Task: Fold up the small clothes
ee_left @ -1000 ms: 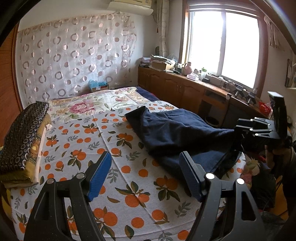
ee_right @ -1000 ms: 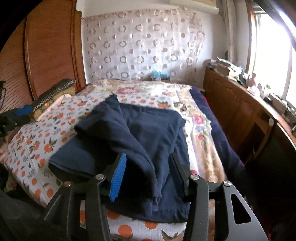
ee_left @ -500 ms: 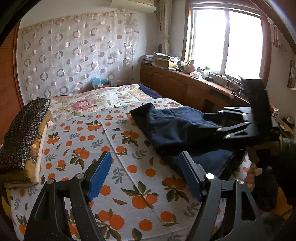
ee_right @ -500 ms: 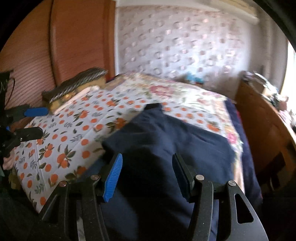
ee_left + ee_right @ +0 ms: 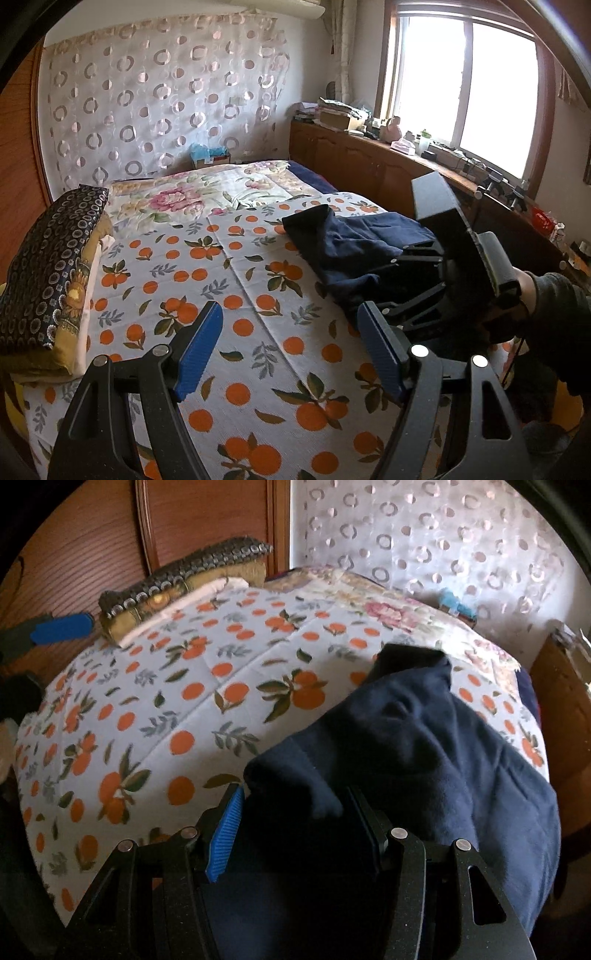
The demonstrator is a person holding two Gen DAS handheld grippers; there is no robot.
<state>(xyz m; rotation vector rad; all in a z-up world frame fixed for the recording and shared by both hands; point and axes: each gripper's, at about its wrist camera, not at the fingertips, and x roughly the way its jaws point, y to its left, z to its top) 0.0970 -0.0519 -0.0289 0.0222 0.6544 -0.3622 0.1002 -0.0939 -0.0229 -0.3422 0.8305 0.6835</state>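
Note:
A navy garment (image 5: 351, 243) lies bunched on the right half of the orange-print bedspread (image 5: 221, 280). In the right wrist view my right gripper (image 5: 295, 805) points down over the near-left edge of the navy garment (image 5: 424, 746). A fold of the cloth sits between its jaws, which stand apart, and most of the left pad's blue face shows. In the left wrist view its black body (image 5: 443, 258) covers the garment's near end. My left gripper (image 5: 290, 332) hangs open above bare bedspread, left of the garment, with nothing between its fingers.
A folded stack topped by dark patterned cloth (image 5: 48, 266) sits at the bed's left edge. Wooden cabinets (image 5: 369, 166) with clutter on top run under the window along the right. A person's dark sleeve (image 5: 554, 314) comes in from the right. The bed's near edge is close below.
The right gripper swung left and down onto the garment's near-left edge, rolling as it went. The left gripper drifted slightly over the bedspread, still open.

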